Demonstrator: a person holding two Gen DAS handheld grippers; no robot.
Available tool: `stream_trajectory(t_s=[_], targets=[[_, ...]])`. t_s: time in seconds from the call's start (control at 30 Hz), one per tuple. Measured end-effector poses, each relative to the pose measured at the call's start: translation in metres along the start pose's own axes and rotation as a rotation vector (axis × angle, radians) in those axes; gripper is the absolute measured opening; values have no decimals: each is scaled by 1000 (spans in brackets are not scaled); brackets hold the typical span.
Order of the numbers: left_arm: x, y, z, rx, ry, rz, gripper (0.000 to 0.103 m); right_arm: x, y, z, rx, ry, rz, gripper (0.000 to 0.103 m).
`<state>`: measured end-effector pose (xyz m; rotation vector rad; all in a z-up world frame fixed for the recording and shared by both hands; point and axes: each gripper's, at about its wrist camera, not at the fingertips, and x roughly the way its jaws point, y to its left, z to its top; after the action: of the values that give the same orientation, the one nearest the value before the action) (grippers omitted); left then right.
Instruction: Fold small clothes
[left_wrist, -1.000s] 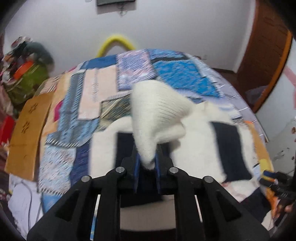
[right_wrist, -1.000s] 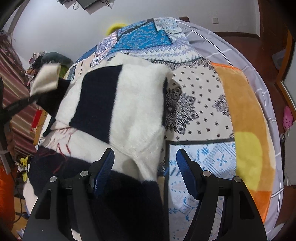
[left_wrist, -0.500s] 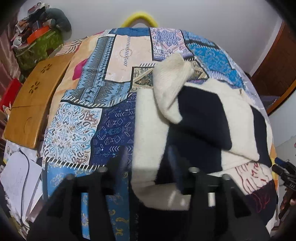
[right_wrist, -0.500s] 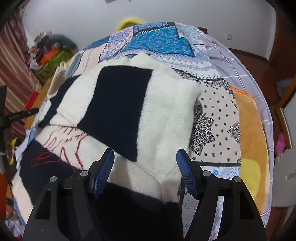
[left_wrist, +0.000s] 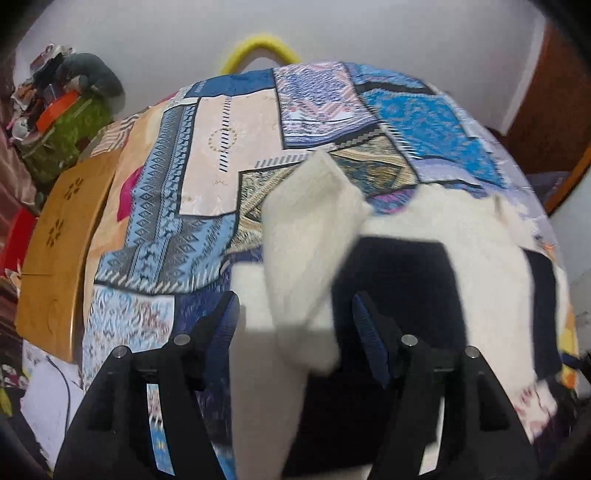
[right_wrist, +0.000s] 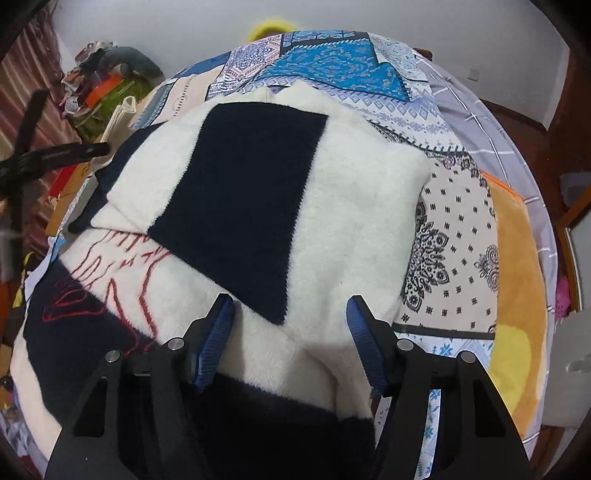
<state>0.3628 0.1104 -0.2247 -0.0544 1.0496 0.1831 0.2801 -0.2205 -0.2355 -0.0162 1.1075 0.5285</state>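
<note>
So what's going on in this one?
A person with a handheld gripper in each hand is folding a fluffy cream and navy sweater on a bed with a patchwork quilt. The left gripper has just been opening, and the cream sleeve lies loose between its fingers, draped over the sweater's body. The right gripper is open over the other folded side, its jaws just closing a little, not pressing the fabric. Both sleeves look folded in.

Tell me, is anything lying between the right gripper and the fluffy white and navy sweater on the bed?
Nothing visible. The right gripper hangs open directly over the sweater, with only bare fleece between its fingers. The left gripper is open off at the sweater's far side.
</note>
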Motion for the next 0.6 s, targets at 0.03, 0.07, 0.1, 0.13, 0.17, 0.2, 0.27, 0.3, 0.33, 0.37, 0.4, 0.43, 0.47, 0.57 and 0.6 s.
stream_trajectory(t_s=[0.03, 0.07, 0.1, 0.13, 0.17, 0.2, 0.27, 0.3, 0.33, 0.37, 0.4, 0.43, 0.47, 0.57, 0.6], targets=[[6, -1, 4, -6, 5, 10, 63, 0, -1, -1, 4, -8, 0, 59], [10, 0, 6, -9, 10, 7, 61, 0, -1, -1, 5, -17, -9, 59], [14, 0, 9, -13, 14, 1, 59, -1, 1, 0, -2, -36, -35, 55], [16, 0, 10, -17, 12, 7, 53, -2, 2, 0, -12, -48, -49, 46], [16, 1, 11, -16, 4, 21, 47, -3, 3, 0, -23, -60, -61, 41], [15, 2, 11, -7, -9, 37, 44, -4, 3, 1, -30, -68, -69, 32], [10, 4, 9, 3, -30, 48, 23, -5, 2, 3, -33, -80, -70, 24], [7, 6, 7, 7, -45, 59, 18, -6, 2, 3, -35, -87, -75, 20], [5, 9, 5, 12, -55, 71, 12, -6, 1, 4, -36, -94, -79, 17], [1, 13, 3, 17, -65, 83, 12, -7, 1, 5, -38, -104, -82, 16], [-3, 19, -1, 16, -71, 74, 12, -9, 0, 5, -40, -115, -91, 15], [-5, 24, -4, 6, -65, 53, 12, -10, -1, 5, -40, -122, -98, 14], [-7, 30, -7, -7, -54, 28, 12, -12, -2, 5, -39, -130, -104, 14], [-14, 38, -19, -24, -33, -29, 12, -15, -8, 7, -21, -142, -131, 13], [-18, 39, -25, -30, -22, -63, 12, -15, -10, 7, -15, -140, -143, 13]])
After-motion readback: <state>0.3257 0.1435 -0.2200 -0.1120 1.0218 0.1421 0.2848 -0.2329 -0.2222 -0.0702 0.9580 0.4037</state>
